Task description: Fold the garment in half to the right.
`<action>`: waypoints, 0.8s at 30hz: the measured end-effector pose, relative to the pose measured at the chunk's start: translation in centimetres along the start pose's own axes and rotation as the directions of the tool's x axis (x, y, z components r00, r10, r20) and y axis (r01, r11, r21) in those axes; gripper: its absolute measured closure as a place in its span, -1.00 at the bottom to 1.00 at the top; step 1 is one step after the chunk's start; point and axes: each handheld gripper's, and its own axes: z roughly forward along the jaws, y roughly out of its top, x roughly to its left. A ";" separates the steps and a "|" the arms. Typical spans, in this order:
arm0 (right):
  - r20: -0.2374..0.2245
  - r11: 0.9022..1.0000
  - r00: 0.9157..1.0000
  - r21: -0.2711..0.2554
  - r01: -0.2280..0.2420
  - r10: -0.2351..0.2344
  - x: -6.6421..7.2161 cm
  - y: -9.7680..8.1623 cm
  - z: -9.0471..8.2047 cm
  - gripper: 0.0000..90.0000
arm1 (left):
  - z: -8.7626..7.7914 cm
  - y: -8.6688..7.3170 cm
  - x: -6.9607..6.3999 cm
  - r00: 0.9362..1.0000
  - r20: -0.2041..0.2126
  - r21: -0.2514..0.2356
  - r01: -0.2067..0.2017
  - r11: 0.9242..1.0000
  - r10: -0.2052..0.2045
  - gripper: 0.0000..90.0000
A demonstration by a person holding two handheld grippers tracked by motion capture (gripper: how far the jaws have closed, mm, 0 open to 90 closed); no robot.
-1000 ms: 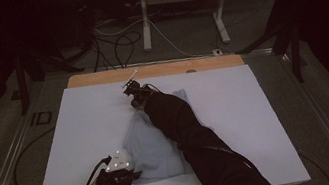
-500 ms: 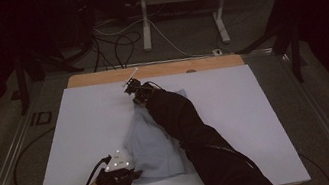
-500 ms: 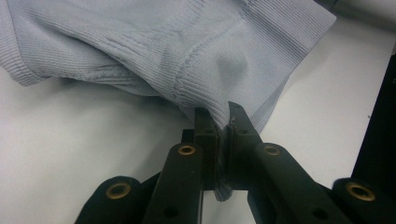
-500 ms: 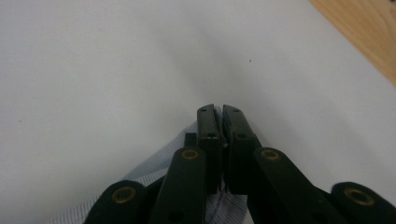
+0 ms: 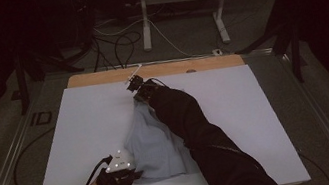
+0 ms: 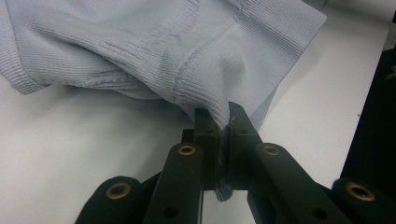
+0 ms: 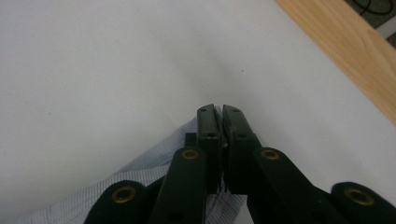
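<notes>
now the pale blue garment (image 5: 152, 137) lies on the white table (image 5: 83, 131), a little left of the middle, stretched from the near edge toward the far wooden strip (image 5: 158, 69). the left gripper (image 5: 116, 177) sits near the front edge of the table, and its jaws are pressed together on a ribbed hem of the garment (image 6: 187, 51); the fold goes down between them. the right gripper (image 5: 137, 84) is at the far end of the cloth, close to the wooden strip. its jaws have just been closing, and they pinch a thin edge of the garment (image 7: 154, 163), which hangs under them above the table (image 7: 93, 60). a dark sleeve (image 5: 194, 133) crosses over the cloth.
</notes>
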 end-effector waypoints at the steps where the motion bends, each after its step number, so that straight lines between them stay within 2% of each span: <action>1: -0.002 1.000 1.000 -0.002 0.000 0.000 0.0 0.0 -0.2 0.94 | -0.1 0.1 0.0 1.000 0.000 -0.002 -0.002 1.000 0.002 0.94; 11: 0.006 0.999 1.000 -0.040 0.003 -0.003 -0.7 -0.1 -1.7 0.94 | -0.6 1.5 -0.2 0.999 0.000 -0.003 -0.044 0.999 0.044 0.94; 24: 0.006 0.997 1.000 -0.082 -0.009 0.009 -1.7 -0.6 -3.9 0.94 | -0.7 3.9 -1.0 0.992 0.019 0.000 -0.123 0.992 0.123 0.94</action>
